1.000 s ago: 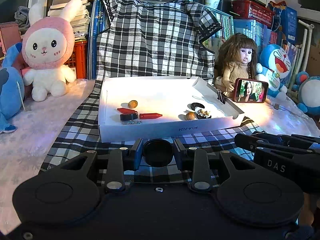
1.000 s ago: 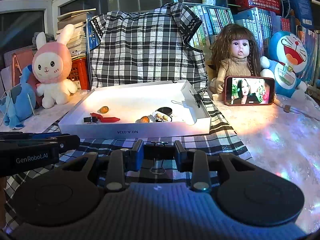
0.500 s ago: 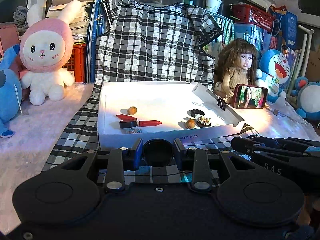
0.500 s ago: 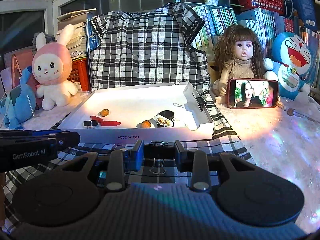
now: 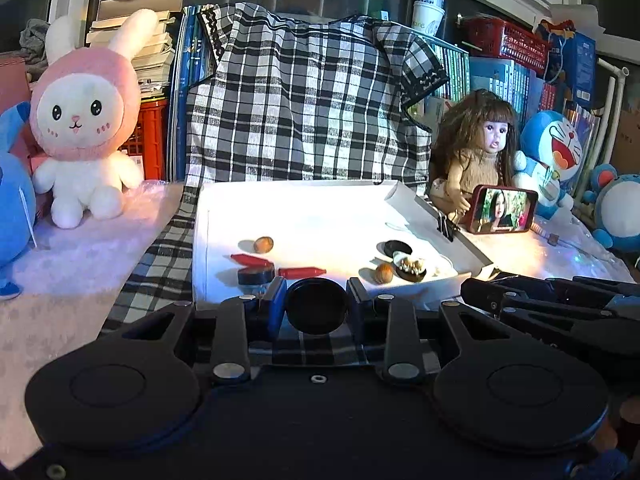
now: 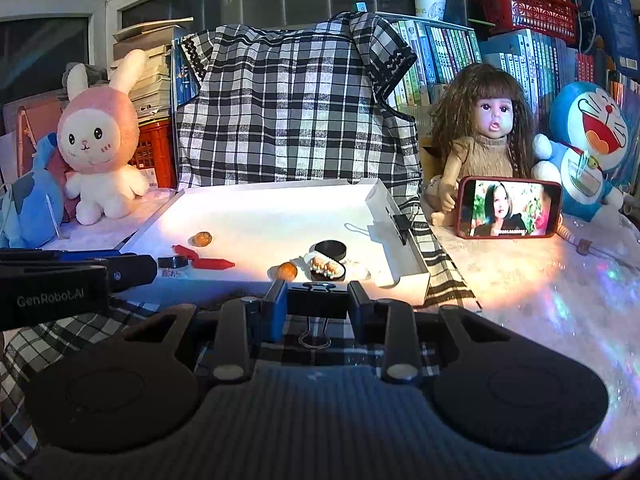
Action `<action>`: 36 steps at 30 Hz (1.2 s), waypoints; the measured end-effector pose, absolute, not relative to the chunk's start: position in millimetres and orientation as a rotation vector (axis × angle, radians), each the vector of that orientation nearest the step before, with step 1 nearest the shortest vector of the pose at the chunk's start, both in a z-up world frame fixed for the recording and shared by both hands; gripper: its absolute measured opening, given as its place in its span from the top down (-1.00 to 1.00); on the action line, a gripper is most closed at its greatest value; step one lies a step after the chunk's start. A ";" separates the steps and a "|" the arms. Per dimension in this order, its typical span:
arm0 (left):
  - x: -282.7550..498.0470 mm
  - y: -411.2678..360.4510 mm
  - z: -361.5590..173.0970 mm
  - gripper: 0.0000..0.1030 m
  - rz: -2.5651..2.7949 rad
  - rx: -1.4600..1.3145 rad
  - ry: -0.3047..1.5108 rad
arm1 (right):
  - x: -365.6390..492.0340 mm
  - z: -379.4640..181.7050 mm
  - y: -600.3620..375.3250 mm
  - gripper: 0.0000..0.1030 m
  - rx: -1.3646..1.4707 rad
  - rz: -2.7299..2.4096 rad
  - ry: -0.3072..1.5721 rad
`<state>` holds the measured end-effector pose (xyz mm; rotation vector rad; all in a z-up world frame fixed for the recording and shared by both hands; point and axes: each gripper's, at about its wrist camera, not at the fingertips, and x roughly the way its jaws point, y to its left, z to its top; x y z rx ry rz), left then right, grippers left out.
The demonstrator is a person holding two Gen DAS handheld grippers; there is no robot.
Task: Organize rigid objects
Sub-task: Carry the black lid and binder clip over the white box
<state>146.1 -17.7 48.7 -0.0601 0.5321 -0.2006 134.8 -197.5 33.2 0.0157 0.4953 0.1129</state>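
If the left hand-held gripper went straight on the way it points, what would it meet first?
Probably the near wall of the white tray, just ahead of the left hand-held gripper, which holds a black cap; depth is unclear.

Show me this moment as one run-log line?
left gripper: shut on round black lid | right gripper: shut on black binder clip | white tray: ahead

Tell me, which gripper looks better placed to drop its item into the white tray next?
Hard to call, perhaps the left gripper. Its round black lid sits near the tray front edge; the right gripper, holding a binder clip, looks about as close.
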 end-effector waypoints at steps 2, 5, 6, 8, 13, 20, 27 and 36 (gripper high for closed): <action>150.2 -18.2 50.3 0.40 -0.202 -0.060 0.532 | 138.9 34.9 -197.1 0.28 0.013 0.112 0.495; 156.3 -19.6 51.0 0.40 -0.197 -0.055 0.532 | 143.8 36.3 -196.8 0.28 0.015 0.114 0.500; 158.4 -19.7 50.8 0.40 -0.195 -0.055 0.534 | 146.6 37.0 -196.9 0.28 0.016 0.114 0.502; 163.0 -19.4 50.3 0.40 -0.192 -0.061 0.540 | 151.8 37.7 -197.2 0.28 0.020 0.115 0.508; 174.8 -19.3 48.7 0.40 -0.182 -0.067 0.555 | 163.5 37.8 -197.9 0.28 0.026 0.122 0.520; 194.8 -16.4 46.5 0.40 -0.164 -0.084 0.583 | 179.3 41.7 -200.8 0.28 0.046 0.132 0.538; 210.6 -15.8 43.7 0.40 -0.142 -0.074 0.590 | 195.2 42.6 -201.6 0.28 0.054 0.130 0.555; 230.9 -20.0 38.1 0.40 -0.114 -0.061 0.593 | 217.0 43.1 -200.0 0.28 0.059 0.119 0.572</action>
